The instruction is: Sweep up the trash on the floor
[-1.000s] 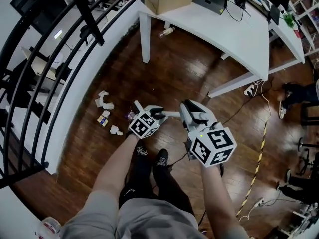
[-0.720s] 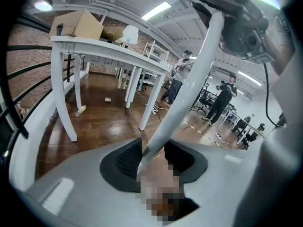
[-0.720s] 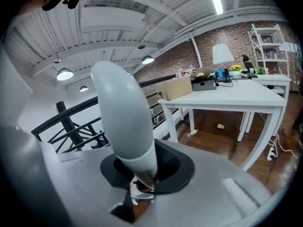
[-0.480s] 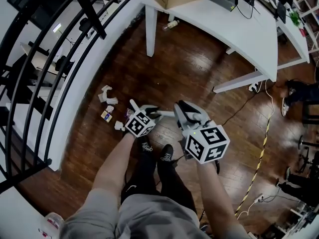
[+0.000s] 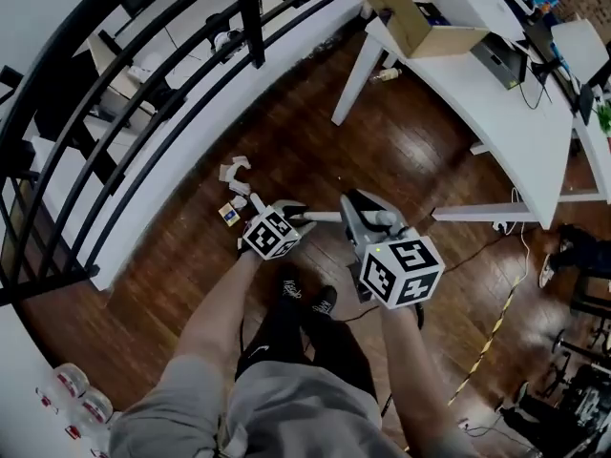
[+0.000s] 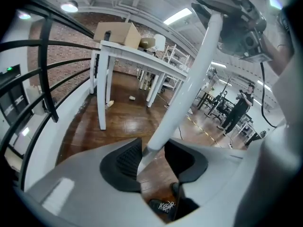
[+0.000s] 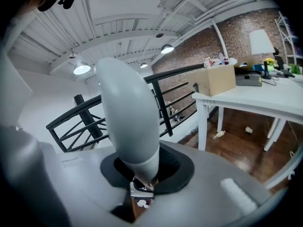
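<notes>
The trash [image 5: 233, 174] lies scattered on the wooden floor [image 5: 382, 151] beside the railing [image 5: 143, 93], plain only in the head view. A white handle [image 5: 329, 217] spans both tools there. Each gripper view shows the grip: the left hand-held gripper [image 6: 151, 157] and the right hand-held gripper [image 7: 144, 174] clamp it.

A: Where did we see the trash [image 5: 234, 176]?
B: On the floor [image 5: 382, 160], ahead and left of our shoes [image 5: 325, 304], near the wall [image 5: 162, 189] below the railing [image 5: 250, 22].
A: And the table [image 5: 506, 103]?
B: We had it ahead to the right, a box [image 5: 420, 22] on it, a bottle [image 5: 386, 73] under it. A pole [image 5: 325, 217] ran between our left gripper [image 6: 152, 159] and right gripper [image 7: 143, 174], clamped in both.
</notes>
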Demonstrator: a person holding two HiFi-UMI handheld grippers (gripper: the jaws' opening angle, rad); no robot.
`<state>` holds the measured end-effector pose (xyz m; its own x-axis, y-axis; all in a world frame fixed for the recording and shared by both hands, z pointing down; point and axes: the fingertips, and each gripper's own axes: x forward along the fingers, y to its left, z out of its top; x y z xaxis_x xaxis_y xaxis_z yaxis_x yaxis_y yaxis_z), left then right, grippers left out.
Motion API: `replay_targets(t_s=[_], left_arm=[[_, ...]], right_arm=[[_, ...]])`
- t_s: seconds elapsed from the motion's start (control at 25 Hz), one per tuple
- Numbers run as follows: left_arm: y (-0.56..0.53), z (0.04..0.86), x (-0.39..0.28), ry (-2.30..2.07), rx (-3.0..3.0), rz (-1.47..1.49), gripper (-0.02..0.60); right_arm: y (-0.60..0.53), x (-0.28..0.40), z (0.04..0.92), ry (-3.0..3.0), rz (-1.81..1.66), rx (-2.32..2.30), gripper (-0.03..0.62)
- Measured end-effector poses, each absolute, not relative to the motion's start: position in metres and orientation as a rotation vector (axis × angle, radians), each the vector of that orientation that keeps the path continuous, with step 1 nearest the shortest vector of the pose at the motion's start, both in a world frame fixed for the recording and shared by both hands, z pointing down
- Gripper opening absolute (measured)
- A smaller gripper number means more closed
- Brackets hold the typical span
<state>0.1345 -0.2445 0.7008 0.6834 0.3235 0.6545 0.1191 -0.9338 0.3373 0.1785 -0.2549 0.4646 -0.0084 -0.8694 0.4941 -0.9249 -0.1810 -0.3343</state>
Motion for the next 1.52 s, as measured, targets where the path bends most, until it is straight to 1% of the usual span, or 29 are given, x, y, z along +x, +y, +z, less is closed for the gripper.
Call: replay_targets(t_s=[0.32, 0.48, 0.64, 0.84, 1.08, 1.52], left_arm=[[-0.337, 0.635, 0.184, 0.144, 2.676, 0.882, 0.146], [-0.396, 0.622, 0.22, -0.01, 2.689, 0.816, 0.146], [-0.454, 0.62, 0.239, -0.184, 2.676, 0.783, 0.15], [-0.52, 0.626, 0.24, -0.349, 2.643, 0.733, 0.152], [-0.594, 0.642, 0.215, -0.51, 2.59, 0.635, 0.153], [-0.692, 0.677, 0.199, -0.796, 2.46, 0.548, 0.155]], right_arm=[[-0.359, 0.2, 0.389, -2.142, 0.7, 2.002, 0.051], [-0.411, 0.222, 0.374, -2.256, 0.602, 1.887, 0.052], [-0.458, 0.239, 0.373, -2.36, 0.564, 1.751, 0.052], [-0.522, 0.245, 0.38, -2.434, 0.573, 1.622, 0.052], [-0.596, 0.211, 0.395, -2.498, 0.528, 1.45, 0.054], [-0.698, 0.197, 0.433, -2.582, 0.521, 1.145, 0.052]])
